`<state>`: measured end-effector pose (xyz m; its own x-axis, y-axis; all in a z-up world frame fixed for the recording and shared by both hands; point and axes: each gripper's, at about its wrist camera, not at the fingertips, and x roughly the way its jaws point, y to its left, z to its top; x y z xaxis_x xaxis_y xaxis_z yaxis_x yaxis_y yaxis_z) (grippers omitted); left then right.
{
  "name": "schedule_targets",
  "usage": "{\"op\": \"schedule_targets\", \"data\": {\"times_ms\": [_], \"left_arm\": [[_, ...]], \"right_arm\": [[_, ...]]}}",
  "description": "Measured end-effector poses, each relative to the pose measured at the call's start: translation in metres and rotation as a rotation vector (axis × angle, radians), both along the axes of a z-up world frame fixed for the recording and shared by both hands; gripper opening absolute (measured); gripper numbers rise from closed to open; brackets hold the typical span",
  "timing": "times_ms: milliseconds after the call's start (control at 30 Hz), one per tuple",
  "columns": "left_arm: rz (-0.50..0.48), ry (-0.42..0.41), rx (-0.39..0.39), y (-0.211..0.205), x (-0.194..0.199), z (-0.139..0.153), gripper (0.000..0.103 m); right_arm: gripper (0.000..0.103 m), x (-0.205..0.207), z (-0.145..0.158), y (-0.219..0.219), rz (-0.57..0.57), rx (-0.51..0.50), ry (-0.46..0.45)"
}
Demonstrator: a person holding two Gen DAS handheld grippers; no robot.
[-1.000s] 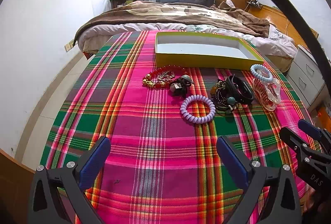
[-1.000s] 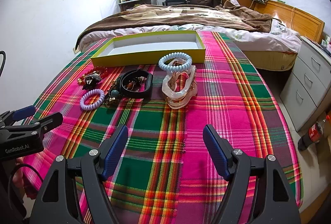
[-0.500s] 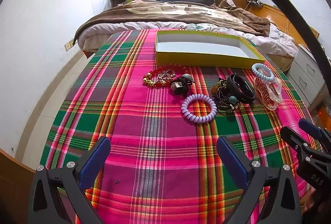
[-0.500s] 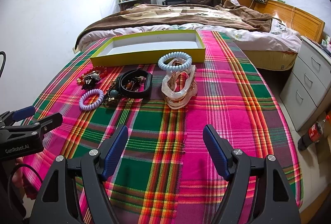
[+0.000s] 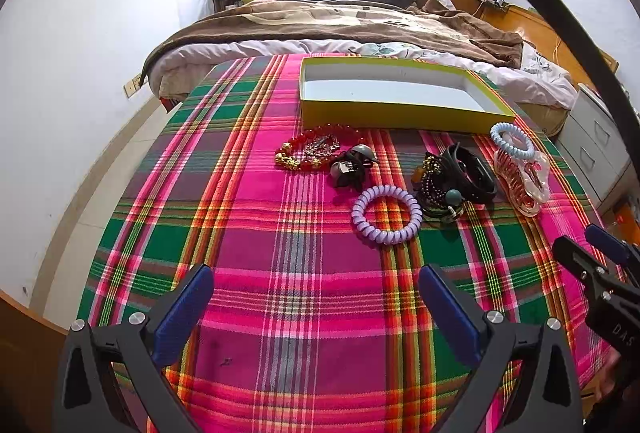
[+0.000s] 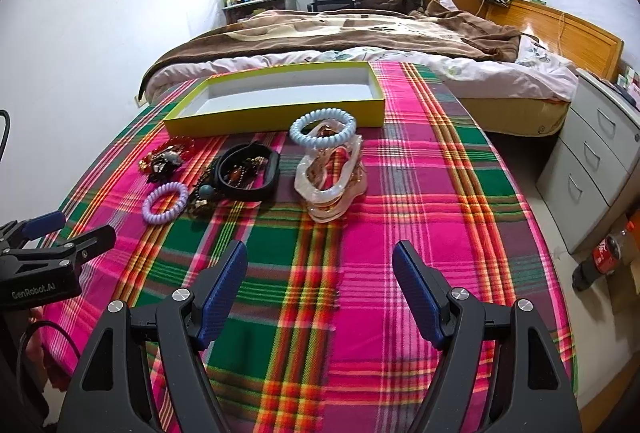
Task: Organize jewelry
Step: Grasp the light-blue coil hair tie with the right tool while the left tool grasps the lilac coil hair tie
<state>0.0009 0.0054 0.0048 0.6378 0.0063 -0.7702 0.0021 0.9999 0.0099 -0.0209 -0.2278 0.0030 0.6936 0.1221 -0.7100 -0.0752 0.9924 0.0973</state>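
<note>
I have both tools low at the near edge of the plaid tabletop (image 6: 420, 217), the left hand-held gripper (image 5: 316, 309) and right hand-held gripper (image 6: 320, 285) spread apart and holding nothing. Nothing is sorted yet. Beyond lie the purple coil band (image 5: 386, 214), a dark tangle, perhaps beads (image 5: 440, 189), then the bare yellow tray (image 5: 400, 113). I judge the next move a reach forward.

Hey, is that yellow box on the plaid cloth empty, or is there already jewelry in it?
Empty. Both wrist views show only the bare white floor inside the yellow box; its near-wall strip is hidden.
</note>
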Motion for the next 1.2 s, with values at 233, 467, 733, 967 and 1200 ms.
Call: {"op": "schedule_targets", "data": {"times_ms": [233, 467, 733, 967, 1200], "left_arm": [[-0.016, 0.020, -0.009, -0.001, 0.010, -0.003, 0.103], [-0.102, 0.076, -0.109, 0.002, 0.029, -0.014, 0.103], [-0.152, 0.120, -0.126, -0.011, 0.057, -0.024, 0.100], [-0.131, 0.128, -0.148, -0.007, 0.074, -0.024, 0.095], [-0.123, 0.127, -0.142, -0.005, 0.080, -0.025, 0.095]], "right_arm": [[0.075, 0.007, 0.008, -0.008, 0.013, 0.009, -0.012], [0.075, 0.035, 0.037, -0.034, 0.014, 0.029, -0.076], [0.075, 0.098, 0.041, -0.051, 0.125, 0.134, -0.026], [0.072, 0.128, 0.027, -0.052, 0.210, 0.208, 0.018], [0.054, 0.144, 0.015, -0.042, 0.262, 0.164, 0.056]]}}
